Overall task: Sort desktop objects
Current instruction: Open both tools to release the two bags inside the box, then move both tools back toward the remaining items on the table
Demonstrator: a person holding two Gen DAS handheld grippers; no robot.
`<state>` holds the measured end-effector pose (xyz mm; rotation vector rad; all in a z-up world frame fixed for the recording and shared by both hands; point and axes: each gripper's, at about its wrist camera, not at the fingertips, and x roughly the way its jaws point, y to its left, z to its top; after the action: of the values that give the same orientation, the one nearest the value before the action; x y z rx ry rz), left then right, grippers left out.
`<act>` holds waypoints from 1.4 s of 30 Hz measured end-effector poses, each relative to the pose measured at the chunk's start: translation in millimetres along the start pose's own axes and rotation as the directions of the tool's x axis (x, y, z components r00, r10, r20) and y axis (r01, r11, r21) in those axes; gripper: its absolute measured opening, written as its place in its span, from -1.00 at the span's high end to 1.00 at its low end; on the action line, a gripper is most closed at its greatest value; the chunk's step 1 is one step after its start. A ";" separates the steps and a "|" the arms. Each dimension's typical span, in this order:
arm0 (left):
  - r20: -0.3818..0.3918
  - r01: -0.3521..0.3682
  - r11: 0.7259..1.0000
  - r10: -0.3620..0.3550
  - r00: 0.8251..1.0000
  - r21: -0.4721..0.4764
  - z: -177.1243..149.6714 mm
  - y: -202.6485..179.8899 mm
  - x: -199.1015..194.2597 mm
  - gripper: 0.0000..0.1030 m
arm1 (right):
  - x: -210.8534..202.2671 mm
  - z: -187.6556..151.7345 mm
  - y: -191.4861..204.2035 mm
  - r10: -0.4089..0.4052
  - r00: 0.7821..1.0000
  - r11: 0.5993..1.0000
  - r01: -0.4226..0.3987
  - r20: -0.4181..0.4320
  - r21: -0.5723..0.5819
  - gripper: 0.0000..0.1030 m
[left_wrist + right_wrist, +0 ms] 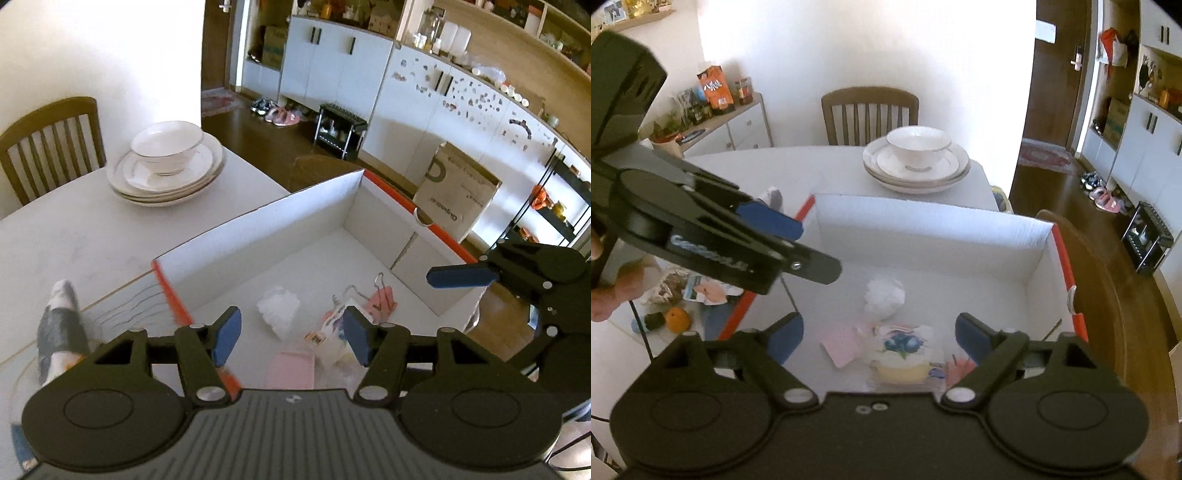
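A white cardboard box with orange edges stands on the table. Inside lie a crumpled white tissue, a pink binder clip, a printed snack packet and a pink notepad. My left gripper hangs open above the box's near end, nothing between its blue pads. In the right wrist view my right gripper stands wide open over the blueberry-printed packet, with the notepad, tissue and clip around it. The left gripper reaches in from the upper left.
A bowl on stacked plates sits at the table's far side, before a wooden chair. Left of the box lie a grey-white sock, an orange and wrappers. Another chair back stands right of the box.
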<state>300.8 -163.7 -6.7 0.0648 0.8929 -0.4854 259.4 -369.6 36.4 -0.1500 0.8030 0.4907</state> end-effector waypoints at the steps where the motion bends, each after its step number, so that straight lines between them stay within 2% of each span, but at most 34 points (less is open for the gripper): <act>1: 0.004 -0.004 1.000 0.004 1.000 0.004 -3.2 1.7 -4.7 -0.18 | -1.5 -0.7 3.4 0.000 1.000 1.000 0.000 0.005 0.003 -0.78; 7: 0.030 -0.016 1.000 0.016 0.999 0.007 -27.8 17.7 -33.4 -0.18 | -3.1 -4.4 27.4 0.011 1.000 1.000 -0.011 0.010 0.017 -0.81; 9: 0.034 -0.018 1.000 0.018 0.999 0.000 -35.4 24.9 -40.4 -0.18 | -2.6 -5.3 36.4 0.016 1.000 1.000 -0.016 0.008 0.024 -0.89; 14: 0.049 -0.020 1.000 0.021 0.999 -0.011 -54.2 42.8 -58.8 -0.19 | -3.4 -4.9 56.3 0.022 1.000 0.996 -0.023 0.021 0.081 -0.94; 15: 0.050 -0.022 1.000 0.023 0.999 -0.012 -58.0 46.4 -61.9 -0.22 | -3.3 -4.5 60.0 0.018 1.000 0.996 -0.021 0.025 0.087 -0.95; 17: 0.056 -0.023 1.000 0.023 0.998 -0.017 -65.8 54.7 -67.3 -0.42 | -2.5 -3.3 68.4 0.017 0.999 0.995 -0.020 0.030 0.097 -0.96; 20: 0.061 -0.020 0.999 0.021 0.998 -0.030 -79.4 70.8 -75.9 -0.42 | -0.8 -1.0 81.1 0.013 0.999 0.994 -0.017 0.041 0.108 -0.97; 28: 0.041 -0.057 0.998 0.058 0.997 -0.027 -120.3 108.5 -85.9 -0.49 | 11.2 2.7 122.1 0.004 0.999 0.995 -0.009 0.052 0.101 -0.97; 37: 0.003 -0.059 0.996 0.059 0.998 -0.063 -157.9 141.1 -88.4 -0.50 | 32.2 2.6 159.4 -0.023 0.999 0.995 0.020 0.031 0.098 -0.97; 40: 0.000 -0.068 0.996 0.069 0.998 -0.059 -164.7 146.6 -88.3 -0.65 | 38.1 3.4 168.0 -0.032 0.999 0.995 0.029 0.028 0.092 -0.97; 42: -0.001 -0.083 0.995 0.083 0.997 -0.063 -169.0 151.4 -87.3 -0.67 | 42.9 4.7 173.2 -0.035 0.999 0.996 0.032 0.025 0.088 -0.97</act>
<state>196.6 46.9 -69.1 0.0442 0.8994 -0.3797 205.4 -200.5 18.1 -0.0757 0.7935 0.4243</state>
